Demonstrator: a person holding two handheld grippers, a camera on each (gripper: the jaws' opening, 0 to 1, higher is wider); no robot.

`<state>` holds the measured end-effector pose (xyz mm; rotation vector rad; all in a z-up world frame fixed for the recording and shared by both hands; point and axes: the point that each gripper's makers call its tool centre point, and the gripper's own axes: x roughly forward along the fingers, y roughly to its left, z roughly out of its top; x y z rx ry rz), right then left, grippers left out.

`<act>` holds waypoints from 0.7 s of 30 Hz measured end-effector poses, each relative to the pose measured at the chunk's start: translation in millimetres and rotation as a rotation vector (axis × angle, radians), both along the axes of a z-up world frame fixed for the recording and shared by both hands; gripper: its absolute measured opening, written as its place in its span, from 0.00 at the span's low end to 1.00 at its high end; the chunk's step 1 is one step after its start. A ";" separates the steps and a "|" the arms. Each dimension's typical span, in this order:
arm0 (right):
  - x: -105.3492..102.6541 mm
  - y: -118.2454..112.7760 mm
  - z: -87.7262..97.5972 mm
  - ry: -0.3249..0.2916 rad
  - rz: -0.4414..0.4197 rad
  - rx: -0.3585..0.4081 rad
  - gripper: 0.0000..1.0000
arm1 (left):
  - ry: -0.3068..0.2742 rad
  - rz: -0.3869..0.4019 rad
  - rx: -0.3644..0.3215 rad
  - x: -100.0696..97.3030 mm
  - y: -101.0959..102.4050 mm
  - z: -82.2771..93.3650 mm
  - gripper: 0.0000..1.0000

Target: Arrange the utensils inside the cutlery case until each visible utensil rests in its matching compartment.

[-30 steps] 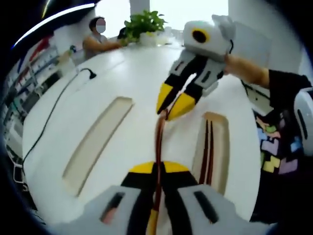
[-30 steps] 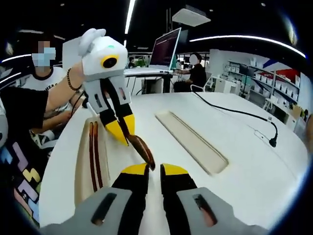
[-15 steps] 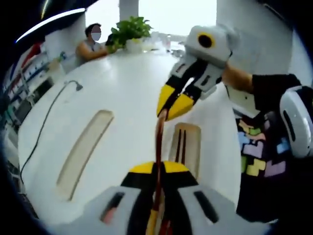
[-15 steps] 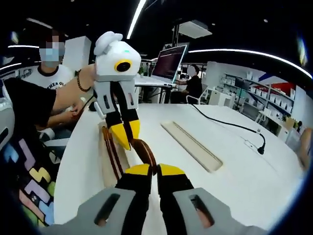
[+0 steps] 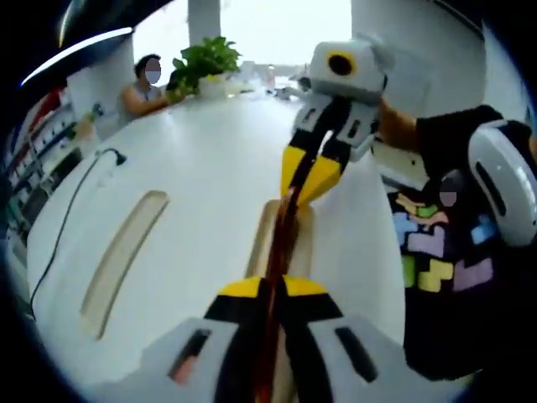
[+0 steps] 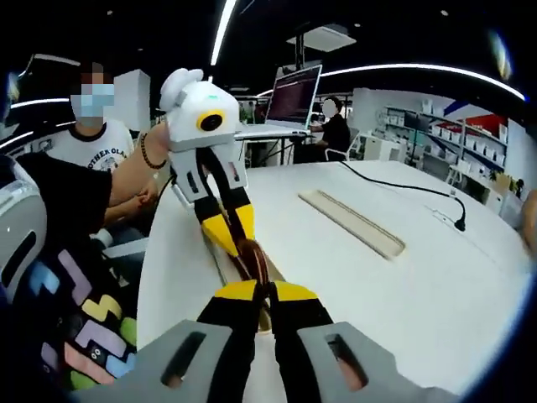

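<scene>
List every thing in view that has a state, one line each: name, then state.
left gripper: shut on the spoon's handle.
right gripper: shut on the spoon's bowl end.
wooden spoon: held by both grippers, over the tray.
near cutlery tray: under the spoon.
far cutlery tray: looks empty.

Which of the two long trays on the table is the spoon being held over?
The nearer tray, directly under the spoon both grippers hold; the other tray lies off to the side, apart.

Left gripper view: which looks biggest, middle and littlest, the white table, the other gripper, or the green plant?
1. The white table looks biggest.
2. The right gripper, which comes in from the top.
3. The green plant looks littlest, but it stands far away, so its real size is unsure.
</scene>
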<state>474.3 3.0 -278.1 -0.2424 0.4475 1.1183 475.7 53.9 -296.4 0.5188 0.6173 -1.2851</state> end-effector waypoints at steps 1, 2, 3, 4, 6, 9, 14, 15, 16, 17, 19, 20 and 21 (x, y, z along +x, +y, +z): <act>0.6 -0.2 -1.0 0.013 -0.003 0.000 0.03 | 0.001 -0.008 0.002 -1.9 0.9 -2.1 0.07; 0.7 -0.5 -1.9 0.023 -0.006 0.002 0.03 | -0.004 -0.015 0.010 -3.4 3.1 -4.5 0.07; 0.5 -0.6 -2.8 0.036 -0.006 0.003 0.03 | -0.014 -0.013 0.014 -2.5 5.0 -4.9 0.08; -0.1 -0.6 -3.6 0.051 -0.008 0.010 0.03 | -0.022 -0.009 0.015 -1.3 6.9 -4.7 0.08; 0.0 -0.4 -5.8 0.077 -0.010 0.015 0.03 | -0.031 -0.004 0.016 1.2 10.2 -4.5 0.09; 0.2 0.5 -5.2 0.101 -0.009 0.029 0.04 | -0.033 0.009 0.012 4.1 12.4 -3.8 0.10; -4.6 -0.3 -6.9 0.242 -0.028 0.050 0.04 | -0.045 0.020 -0.001 3.4 16.9 -0.8 0.13; -4.2 0.0 -6.2 0.254 -0.027 0.058 0.04 | -0.051 0.018 -0.004 2.0 17.9 -0.1 0.13; -7.7 1.2 -7.0 0.269 -0.024 0.060 0.04 | -0.056 0.019 -0.007 1.7 19.1 0.7 0.13; -8.2 1.8 -7.4 0.278 -0.021 0.059 0.04 | -0.060 0.019 -0.008 1.7 20.4 1.3 0.13; -7.4 1.7 -9.7 0.302 -0.015 0.057 0.04 | -0.067 0.020 -0.005 1.0 24.1 1.7 0.13; -6.6 2.5 -9.3 0.307 -0.016 0.064 0.04 | -0.070 0.023 -0.005 1.6 25.5 1.8 0.13; -6.2 3.3 -9.8 0.311 -0.015 0.068 0.04 | -0.073 0.027 -0.007 2.2 26.2 1.8 0.13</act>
